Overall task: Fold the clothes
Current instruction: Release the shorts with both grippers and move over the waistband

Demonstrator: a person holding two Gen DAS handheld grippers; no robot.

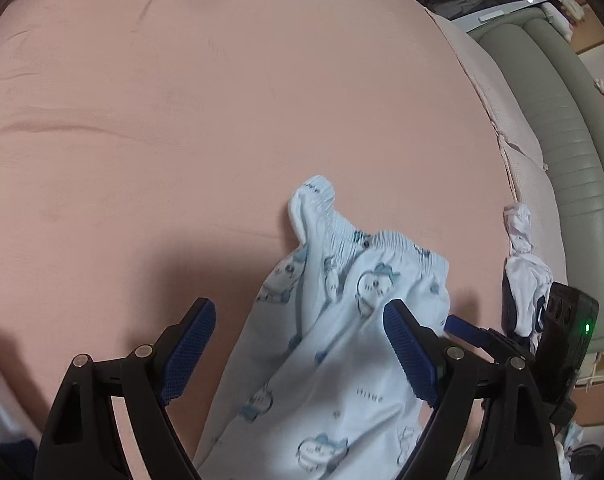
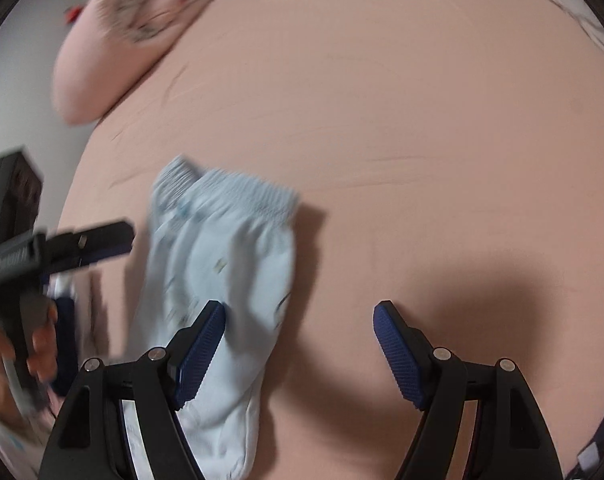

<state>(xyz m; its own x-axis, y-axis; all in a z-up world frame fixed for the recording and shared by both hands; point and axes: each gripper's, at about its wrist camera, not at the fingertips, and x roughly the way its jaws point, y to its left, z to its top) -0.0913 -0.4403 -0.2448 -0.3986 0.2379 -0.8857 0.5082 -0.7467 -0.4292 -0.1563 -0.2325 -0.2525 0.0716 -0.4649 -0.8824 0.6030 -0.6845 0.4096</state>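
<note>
Light blue printed pants [image 1: 342,340] lie on the pink bed sheet [image 1: 181,120], elastic waistband at the far end. My left gripper [image 1: 299,322] is open just above them, its right finger over the fabric. In the right wrist view the pants [image 2: 221,256] lie at the left and my right gripper [image 2: 299,322] is open, its left finger over their edge. The left gripper's fingers [image 2: 101,236] show blurred at the far left, held by a hand. The right gripper's blue fingertip [image 1: 462,326] shows at the lower right of the left wrist view.
A pink pillow [image 2: 113,40] lies at the head of the bed. A white and navy garment [image 1: 526,264] lies at the bed's right edge. A grey padded bed frame [image 1: 562,128] runs alongside. Dark blue cloth [image 2: 67,344] lies at the lower left.
</note>
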